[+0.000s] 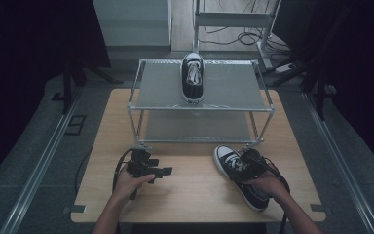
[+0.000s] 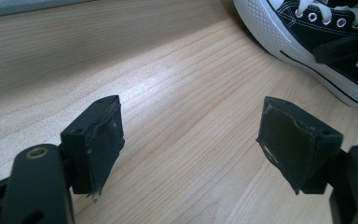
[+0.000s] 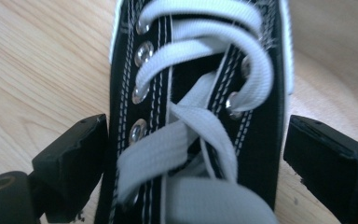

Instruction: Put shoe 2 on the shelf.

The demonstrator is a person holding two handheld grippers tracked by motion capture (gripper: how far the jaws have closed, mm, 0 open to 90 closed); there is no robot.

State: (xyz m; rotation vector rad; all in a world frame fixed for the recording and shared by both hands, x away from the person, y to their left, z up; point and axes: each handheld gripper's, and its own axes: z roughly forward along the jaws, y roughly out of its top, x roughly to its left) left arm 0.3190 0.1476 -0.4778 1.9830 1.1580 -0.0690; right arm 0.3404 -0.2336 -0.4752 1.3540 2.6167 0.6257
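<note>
A black canvas sneaker [image 1: 228,160] with white laces and a white sole lies on the wooden table [image 1: 190,192] at the front right, toe pointing to the far left. My right gripper [image 1: 251,163] is down over its laced middle. In the right gripper view the sneaker [image 3: 200,93] lies between the two black pads of the right gripper [image 3: 196,154]; the left pad is right against its side, the right pad a little off it. My left gripper [image 1: 165,171] rests low over the table at the front left, and in its own view the left gripper [image 2: 191,140] is open over bare wood.
A matching sneaker [image 1: 193,78] stands on the top shelf of a two-level metal rack [image 1: 233,90] at the back of the table. The lower shelf [image 1: 199,127] holds nothing. In the left gripper view the near sneaker [image 2: 307,28] sits at the upper right.
</note>
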